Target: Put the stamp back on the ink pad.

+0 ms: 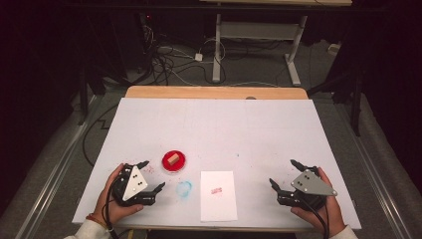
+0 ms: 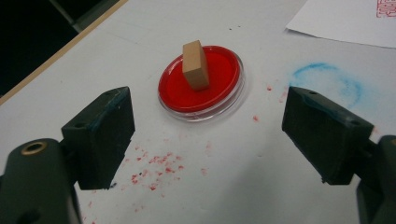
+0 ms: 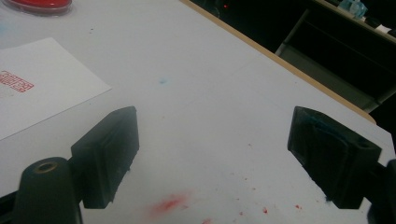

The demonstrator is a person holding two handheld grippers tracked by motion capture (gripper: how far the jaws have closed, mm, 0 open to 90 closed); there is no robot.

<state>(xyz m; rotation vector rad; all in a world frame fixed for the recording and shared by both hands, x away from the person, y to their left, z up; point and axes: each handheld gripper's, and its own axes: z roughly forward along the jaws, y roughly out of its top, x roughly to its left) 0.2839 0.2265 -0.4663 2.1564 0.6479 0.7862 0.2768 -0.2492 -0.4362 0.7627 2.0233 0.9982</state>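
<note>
Both grippers idle at the near edge of the table (image 1: pixel 298 124), nothing held. Left gripper (image 1: pixel 149 175) at near left, jaws spread wide. Right gripper (image 1: pixel 286 172) at near right, jaws equally wide apart.

Between them, near centre: a white paper sheet (image 1: pixel 218 195) with a red stamp print (image 1: pixel 216 190) on it. Just left of the sheet, a faint blue ring smudge (image 1: pixel 184 188) on the table cover.

The thing in play is the wooden stamp block (image 1: pixel 172 160), standing upright on end in the red ink pad dish (image 1: pixel 174 162), just beyond the left gripper and straight along its jaw line.

Handling, my read: block looks light and rigid, dry wood, so decent friction and no crush risk. It's narrow and tall, so it tips easily. Best taken across the two broad faces, upper half, clear of the inked base (the bottom face is likely wet). The dish looks like shallow clear plastic, light, and may slide if nudged.

View differences:
- The left gripper view gives the block's shape (image 2: pixel 196 64), the clear rim of the dish (image 2: pixel 236 95) and red ink spatter (image 2: pixel 159 168) on the table in front of the jaws; the high view renders the block as a small tan speck.
- The right gripper view shows the print (image 3: pixel 16 80) as a rectangular seal pattern, plus a red smear (image 3: pixel 168 204) between its jaws.
- The high view adds the overall layout and both hands.
</note>
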